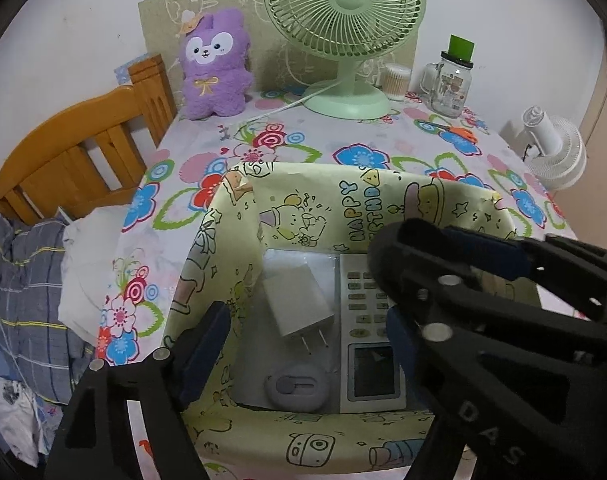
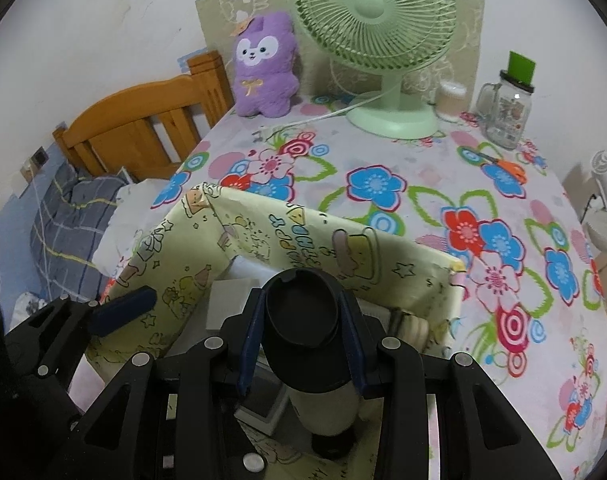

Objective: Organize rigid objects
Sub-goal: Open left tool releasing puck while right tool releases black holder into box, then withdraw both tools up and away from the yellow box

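Note:
A yellow cartoon-print box (image 1: pixel 303 208) stands on the flowered table. Inside lie a white plug adapter (image 1: pixel 299 300), a white remote control (image 1: pixel 369 340) and a small grey oval item (image 1: pixel 297 390). My left gripper (image 1: pixel 303 332) is open, its fingers spread over the box's near side. My right gripper (image 2: pixel 301 344) is shut on a cream bottle with a black cap (image 2: pixel 303 316), held over the box (image 2: pixel 175 256). In the left wrist view the right gripper (image 1: pixel 387 276) reaches in from the right with the black cap (image 1: pixel 387 252) above the remote.
A green desk fan (image 1: pixel 343 36), a purple plush toy (image 1: pixel 215 64), a cotton swab tub (image 1: pixel 397 80) and a glass jar with a green lid (image 1: pixel 451 80) stand at the table's back. Orange scissors (image 2: pixel 507 168) lie at right. A wooden headboard (image 1: pixel 83 148) and bedding are left.

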`<state>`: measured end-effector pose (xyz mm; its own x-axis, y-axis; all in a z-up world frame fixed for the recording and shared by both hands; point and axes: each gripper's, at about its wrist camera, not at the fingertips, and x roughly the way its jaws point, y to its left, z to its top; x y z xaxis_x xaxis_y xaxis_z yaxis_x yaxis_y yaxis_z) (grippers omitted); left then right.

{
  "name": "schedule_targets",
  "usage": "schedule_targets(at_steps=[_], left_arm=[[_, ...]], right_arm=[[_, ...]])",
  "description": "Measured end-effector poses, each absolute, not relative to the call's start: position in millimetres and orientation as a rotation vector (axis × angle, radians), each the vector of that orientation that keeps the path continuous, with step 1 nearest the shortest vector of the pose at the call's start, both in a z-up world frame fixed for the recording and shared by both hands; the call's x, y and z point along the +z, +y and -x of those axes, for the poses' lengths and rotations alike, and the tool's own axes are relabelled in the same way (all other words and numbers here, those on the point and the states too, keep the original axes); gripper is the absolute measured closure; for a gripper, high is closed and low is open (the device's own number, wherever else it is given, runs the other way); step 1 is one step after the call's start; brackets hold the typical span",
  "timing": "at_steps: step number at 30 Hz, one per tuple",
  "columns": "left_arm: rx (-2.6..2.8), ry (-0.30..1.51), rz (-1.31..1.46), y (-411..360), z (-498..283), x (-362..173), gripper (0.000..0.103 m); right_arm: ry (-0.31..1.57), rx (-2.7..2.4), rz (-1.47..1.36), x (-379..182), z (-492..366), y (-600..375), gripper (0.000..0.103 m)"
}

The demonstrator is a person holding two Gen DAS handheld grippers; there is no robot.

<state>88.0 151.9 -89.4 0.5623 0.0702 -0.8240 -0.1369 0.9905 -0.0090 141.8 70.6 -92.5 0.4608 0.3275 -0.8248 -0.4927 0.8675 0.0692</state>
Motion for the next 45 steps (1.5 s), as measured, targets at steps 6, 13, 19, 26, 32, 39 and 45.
schedule_targets(at_steps=[6, 13, 19, 26, 32, 39, 45], left_arm=[[0.125, 0.938, 0.073, 152.9, -85.6, -82.0, 0.018], [0.140, 0.909, 0.014, 148.1, -84.8, -80.3, 0.012], [0.126, 0.901, -0.002, 137.0, -80.5, -76.4, 0.004], [0.092, 0.891, 0.005, 119.4, -74.0, -69.9, 0.000], [0.087, 0.882, -0.012, 104.2, -68.4, -65.7, 0.000], [0.081, 0.863, -0.038, 90.1, -62.5, -58.4, 0.000], [0.067, 0.846, -0.063, 74.1, -57.9, -49.6, 0.000]], right_arm=[[0.988, 0.568, 0.164, -96.7, -147.5, 79.7, 0.062], [0.992, 0.549, 0.149, -98.9, -146.5, 77.0, 0.033], [0.954, 0.486, 0.176, -88.7, -137.7, 62.1, 0.025], [0.884, 0.429, 0.196, -72.4, -122.8, 40.4, 0.017], [0.874, 0.401, 0.186, -66.1, -114.1, 23.7, 0.017], [0.845, 0.379, 0.187, -56.5, -105.4, 8.8, 0.017], [0.832, 0.369, 0.183, -47.3, -99.8, -5.6, 0.016]])
